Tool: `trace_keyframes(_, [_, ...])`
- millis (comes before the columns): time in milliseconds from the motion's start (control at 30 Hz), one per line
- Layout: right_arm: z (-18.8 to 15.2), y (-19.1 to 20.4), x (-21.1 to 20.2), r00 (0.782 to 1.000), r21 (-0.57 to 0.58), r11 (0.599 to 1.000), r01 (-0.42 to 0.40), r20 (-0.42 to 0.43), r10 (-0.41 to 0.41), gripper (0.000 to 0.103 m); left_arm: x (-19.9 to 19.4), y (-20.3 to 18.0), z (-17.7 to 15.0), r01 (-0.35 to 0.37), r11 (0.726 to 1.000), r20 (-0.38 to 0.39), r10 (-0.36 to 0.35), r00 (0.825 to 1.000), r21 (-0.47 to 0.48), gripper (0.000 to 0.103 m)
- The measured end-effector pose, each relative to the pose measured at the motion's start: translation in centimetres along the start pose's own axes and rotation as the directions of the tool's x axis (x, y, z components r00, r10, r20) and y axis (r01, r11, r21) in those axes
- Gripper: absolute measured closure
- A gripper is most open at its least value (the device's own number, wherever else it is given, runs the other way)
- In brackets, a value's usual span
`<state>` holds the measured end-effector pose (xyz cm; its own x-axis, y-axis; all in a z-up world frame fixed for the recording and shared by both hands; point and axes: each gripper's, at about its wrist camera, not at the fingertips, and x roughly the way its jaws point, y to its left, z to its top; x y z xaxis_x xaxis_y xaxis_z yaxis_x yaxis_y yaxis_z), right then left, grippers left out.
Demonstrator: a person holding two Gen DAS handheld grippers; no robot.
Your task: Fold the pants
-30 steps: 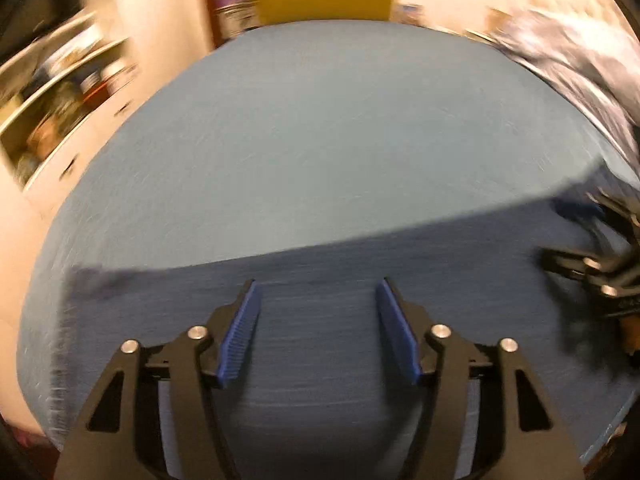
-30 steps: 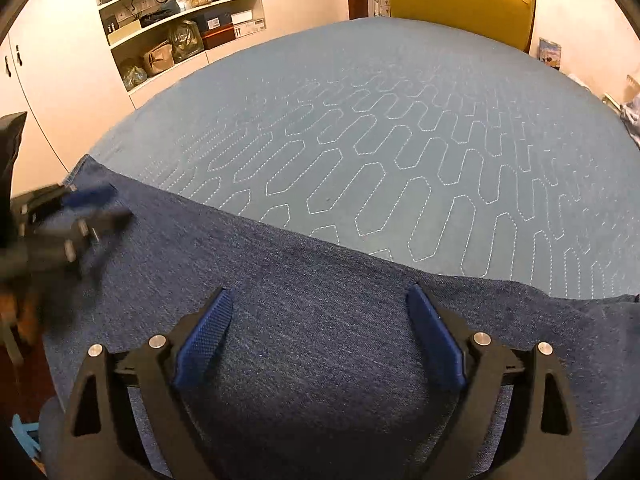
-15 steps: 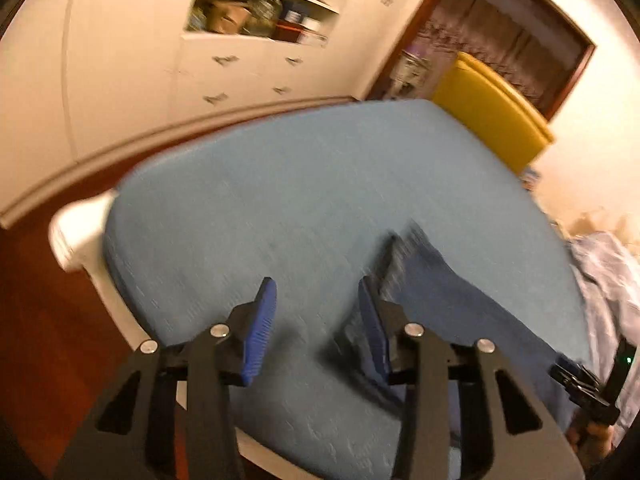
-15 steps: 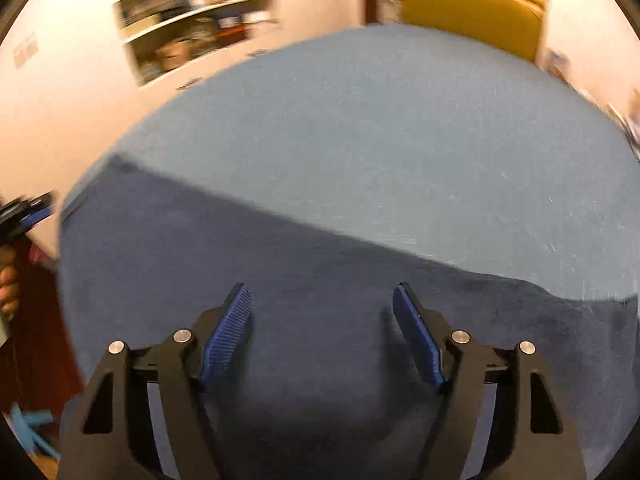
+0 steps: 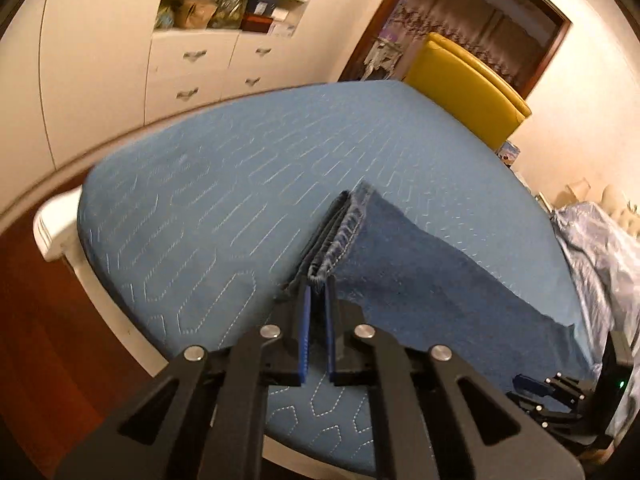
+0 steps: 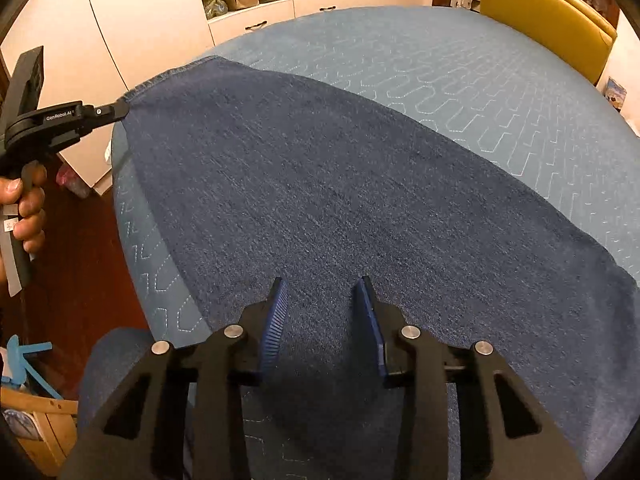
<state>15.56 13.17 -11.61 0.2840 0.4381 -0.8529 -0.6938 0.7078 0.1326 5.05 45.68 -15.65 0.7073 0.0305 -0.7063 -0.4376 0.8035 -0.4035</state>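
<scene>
Pants (image 6: 340, 184) lie flat on the bed (image 5: 224, 184), my left tongs (image 5: 318, 304) have just closed on the hem corner, my right tongs (image 6: 322, 312), closing, hang unclamped above denim, so I should grip before lifting evenly.

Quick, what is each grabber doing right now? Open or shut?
Left gripper: jaws have just closed, shut on the hem corner of the dark blue denim pants.
Right gripper: jaws have been closing, open above the denim, gripping nothing.
</scene>
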Motion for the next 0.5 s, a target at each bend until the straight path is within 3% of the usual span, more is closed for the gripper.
trace_keyframes(33, [0.0, 0.0, 0.0, 1.0, 0.001, 1.0, 0.003, -0.002, -0.003, 0.066, 0.6, 0.7, -0.1, -0.05, 0.998, -0.017, 0.05, 0.999, -0.032, 0.086])
trace_keyframes(67, [0.2, 0.2, 0.1, 1.0, 0.003, 1.0, 0.007, -0.002, -0.007, 0.066, 0.4, 1.1, -0.4, -0.099, 0.994, -0.016, 0.098, 0.995, -0.054, 0.075])
trace_keyframes(100, [0.2, 0.3, 0.1, 1.0, 0.001, 1.0, 0.012, -0.002, -0.012, 0.066, 0.2, 1.3, -0.3, -0.106, 0.991, -0.006, 0.106, 0.994, -0.076, 0.072])
trace_keyframes(167, [-0.1, 0.3, 0.0, 1.0, 0.0, 1.0, 0.018, -0.001, -0.018, 0.066, -0.7, 1.5, -0.6, -0.052, 0.992, 0.008, 0.053, 0.999, -0.111, 0.07])
trace_keyframes(233, [-0.1, 0.3, 0.1, 1.0, 0.001, 1.0, 0.022, -0.003, -0.022, 0.066, -0.9, 1.1, -0.7, -0.045, 0.994, 0.002, 0.046, 0.999, -0.101, 0.068])
trace_keyframes(333, [-0.1, 0.3, 0.1, 1.0, 0.005, 1.0, 0.024, -0.006, -0.024, 0.066, -0.7, 1.3, -1.0, 0.021, 0.986, -0.004, -0.022, 1.0, -0.165, 0.055])
trace_keyframes(400, [-0.1, 0.3, 0.1, 1.0, 0.004, 1.0, 0.024, -0.004, -0.024, 0.066, -0.3, 1.2, -1.3, 0.026, 0.984, -0.019, -0.03, 0.999, -0.178, 0.054])
trace_keyframes(500, [-0.1, 0.5, 0.2, 1.0, 0.001, 1.0, 0.028, -0.005, -0.028, 0.066, 1.0, 0.3, -1.8, -0.009, 0.993, -0.052, 0.003, 0.999, -0.114, 0.055])
